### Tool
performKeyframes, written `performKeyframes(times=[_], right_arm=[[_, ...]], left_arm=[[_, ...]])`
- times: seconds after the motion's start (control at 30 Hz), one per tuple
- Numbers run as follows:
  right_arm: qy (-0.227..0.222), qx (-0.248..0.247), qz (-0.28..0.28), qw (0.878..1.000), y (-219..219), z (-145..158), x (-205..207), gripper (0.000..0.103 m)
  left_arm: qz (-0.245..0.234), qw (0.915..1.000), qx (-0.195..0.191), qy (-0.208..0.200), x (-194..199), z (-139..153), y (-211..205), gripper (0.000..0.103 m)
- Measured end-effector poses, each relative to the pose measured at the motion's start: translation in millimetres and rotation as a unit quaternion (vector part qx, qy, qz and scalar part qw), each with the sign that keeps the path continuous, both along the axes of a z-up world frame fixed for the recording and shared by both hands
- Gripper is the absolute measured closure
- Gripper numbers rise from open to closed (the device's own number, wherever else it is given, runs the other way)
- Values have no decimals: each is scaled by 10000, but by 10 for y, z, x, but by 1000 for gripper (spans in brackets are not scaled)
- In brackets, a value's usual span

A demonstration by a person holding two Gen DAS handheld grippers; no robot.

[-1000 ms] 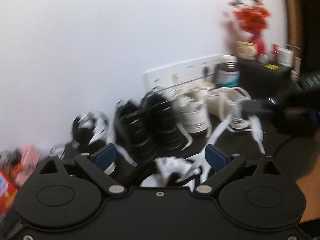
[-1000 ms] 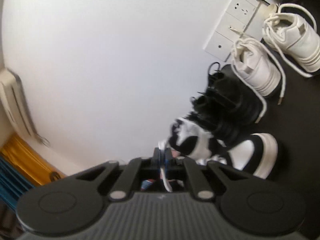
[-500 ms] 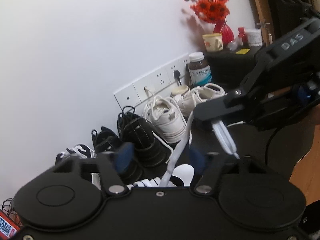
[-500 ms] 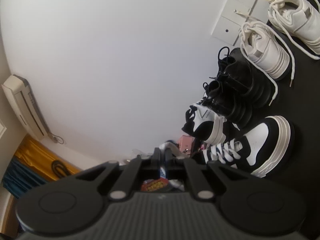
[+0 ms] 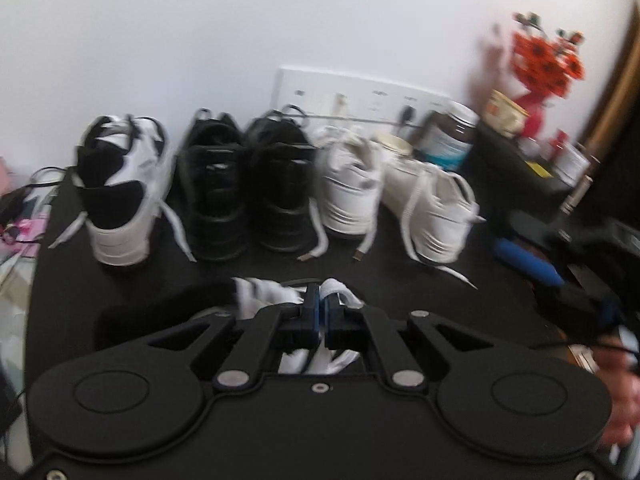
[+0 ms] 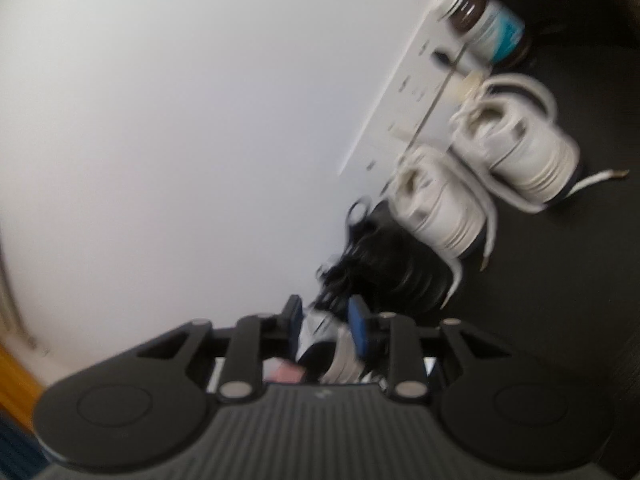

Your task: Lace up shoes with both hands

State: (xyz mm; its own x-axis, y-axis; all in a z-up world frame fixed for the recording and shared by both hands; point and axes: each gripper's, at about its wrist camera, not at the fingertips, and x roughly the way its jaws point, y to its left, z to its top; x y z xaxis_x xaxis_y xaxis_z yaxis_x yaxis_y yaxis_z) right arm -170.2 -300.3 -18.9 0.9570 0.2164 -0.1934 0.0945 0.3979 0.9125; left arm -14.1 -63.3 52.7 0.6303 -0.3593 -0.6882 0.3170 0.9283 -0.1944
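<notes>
My left gripper (image 5: 320, 308) is shut, pointing down over the black-and-white shoe (image 5: 264, 292) on the black table (image 5: 400, 280). The shoe's white lace (image 5: 338, 288) bunches around the closed pads and runs on below them. My right gripper (image 6: 326, 320) has its jaws opening, with nothing pressed between the blue pads (image 6: 358, 330). In the left wrist view the right gripper (image 5: 560, 276) is a blur at the right edge, apart from the lace.
Along the wall stand a second black-and-white shoe (image 5: 120, 192), a black pair (image 5: 244, 188) and a white pair (image 5: 352, 184) with loose laces. Behind them are a socket strip (image 5: 360, 96), a brown bottle (image 5: 452, 136), a cup (image 5: 504, 112) and red flowers (image 5: 548, 64).
My left gripper went from wide open to shut around the lace and tipped down toward the shoe. My right gripper let go of the lace and its jaws parted.
</notes>
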Motion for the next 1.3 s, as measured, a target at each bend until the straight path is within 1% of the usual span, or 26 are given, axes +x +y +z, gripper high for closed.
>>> performKeyframes(times=[0.03, 0.07, 0.1, 0.13, 0.2, 0.23, 0.3, 0.33, 0.4, 0.47, 0.53, 0.57, 0.6, 0.63, 0.67, 0.73, 0.8, 0.9, 0.93, 0.97, 1.03, 1.1, 1.13, 1.17, 1.23, 1.3], right_arm=[[7, 54, 221, 9997, 19, -8, 44, 59], [30, 150, 432, 9990, 53, -30, 94, 48], [53, 272, 626, 9977, 92, -62, 141, 45], [75, 393, 820, 9958, 131, -93, 188, 44], [176, 1118, 1089, 9876, 181, -245, 282, 42], [201, 1648, 1179, 9790, 201, -352, 324, 42], [226, 2725, 1248, 9538, 237, -577, 388, 40], [284, 2964, 1177, 9474, 248, -642, 392, 40], [402, 3146, 1035, 9427, 255, -720, 388, 38], [462, 3130, 998, 9433, 261, -764, 398, 39], [541, 3151, 911, 9431, 262, -805, 406, 48], [570, 3162, 856, 9431, 254, -821, 413, 55], [590, 3150, 812, 9438, 246, -833, 425, 59], [603, 3123, 776, 9449, 236, -840, 438, 63], [616, 3095, 740, 9460, 226, -848, 451, 71], [657, 2973, 664, 9502, 186, -850, 467, 78], [676, 2874, 572, 9537, 132, -839, 469, 93], [563, 2576, 440, 9636, 68, -754, 448, 98], [501, 2353, 410, 9698, 52, -686, 441, 98], [436, 2078, 388, 9764, 39, -601, 433, 99], [322, 1266, 388, 9907, 52, -380, 428, 99], [216, 275, 462, 9983, 109, -122, 433, 99], [170, -72, 526, 9984, 140, -25, 431, 99], [117, -361, 622, 9973, 173, 67, 432, 99], [21, -729, 806, 9941, 231, 204, 429, 99], [-85, -992, 961, 9904, 286, 318, 414, 99]], left_arm=[[56, 10000, 34, -62, 22, 21, -3, 101], [76, 9999, 40, -111, 32, 43, -12, 101], [82, 9998, 56, -169, 26, 61, -21, 101], [66, 9996, 96, -256, 7, 85, -35, 101], [-26, 9988, 178, -453, -50, 125, -89, 101], [-85, 9982, 236, -552, -88, 141, -123, 101], [-215, 9962, 374, -751, -172, 171, -197, 101], [-286, 9950, 478, -832, -210, 180, -239, 101], [-431, 9921, 699, -949, -283, 186, -319, 101], [-560, 9899, 844, -990, -354, 173, -378, 101], [-658, 9883, 974, -976, -411, 136, -420, 101], [-684, 9878, 1010, -964, -433, 123, -428, 101], [-699, 9877, 1030, -950, -451, 112, -427, 101], [-712, 9875, 1035, -947, -467, 104, -423, 101], [-730, 9872, 1043, -958, -484, 99, -421, 101], [-786, 9861, 1074, -994, -522, 90, -427, 101], [-891, 9829, 1189, -1091, -574, 86, -455, 101], [-1079, 9737, 1524, -1304, -648, 83, -503, 101], [-1086, 9729, 1572, -1299, -650, 77, -502, 101], [-1092, 9735, 1573, -1248, -642, 70, -496, 98], [-1155, 9738, 1545, -1200, -644, 70, -498, 95], [-1311, 9698, 1522, -1383, -703, 113, -554, 75], [-1407, 9664, 1512, -1527, -741, 143, -594, 54], [-1499, 9628, 1501, -1672, -774, 173, -637, 52], [-1614, 9576, 1518, -1844, -803, 216, -720, 53], [-1619, 9572, 1496, -1874, -788, 235, -762, 55]])
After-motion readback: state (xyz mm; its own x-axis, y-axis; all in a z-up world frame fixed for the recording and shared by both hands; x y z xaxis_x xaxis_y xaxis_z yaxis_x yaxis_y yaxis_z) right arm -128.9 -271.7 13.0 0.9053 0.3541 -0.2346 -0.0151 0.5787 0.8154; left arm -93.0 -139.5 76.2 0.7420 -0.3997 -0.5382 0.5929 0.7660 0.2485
